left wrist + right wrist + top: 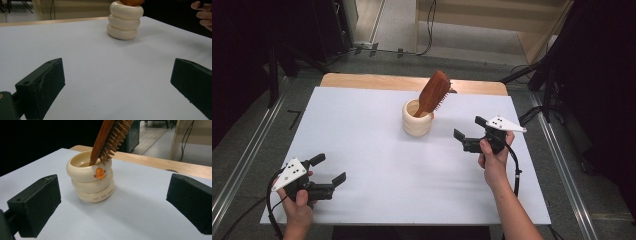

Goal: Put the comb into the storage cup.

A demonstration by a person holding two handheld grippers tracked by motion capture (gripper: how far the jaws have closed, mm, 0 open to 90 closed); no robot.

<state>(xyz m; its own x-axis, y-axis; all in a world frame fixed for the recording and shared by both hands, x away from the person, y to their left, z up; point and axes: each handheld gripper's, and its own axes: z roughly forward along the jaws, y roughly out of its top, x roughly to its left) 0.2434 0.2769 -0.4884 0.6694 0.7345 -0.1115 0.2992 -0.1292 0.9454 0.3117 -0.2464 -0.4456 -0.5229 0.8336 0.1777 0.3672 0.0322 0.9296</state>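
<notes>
Centre stage, slightly toward 12 o'clock on the white table (377, 165): a cream cup (417, 120) shaped like three stacked rings, upright. In the right gripper view, shows an orange duck bill with two small dots on the top ring and a line of small lettering on the bottom ring (too small to read surely). Holds a wooden hairbrush (433, 93), handle down inside, head leaning out toward 1 o'clock, bristles facing right in the high view. Brush rests against the cup's rim on that side.

At 3 o'clock from the cup, near but apart: right gripper (469, 135), held in the right hand (494, 157), jaws spread wide and empty, pointing toward the cup. Carries a grey three-cornered plate on top; trails a black cable down along the forearm.

At 7 o'clock, well apart from the cup near the table's front left corner: left gripper (328, 169) in the left hand (298, 206), jaws likewise released, nothing between them, aimed across the bare table toward the cup.

Beyond the white surface at 12 o'clock: a strip of wooden tabletop (377, 81), then grey floor with cables.
</notes>
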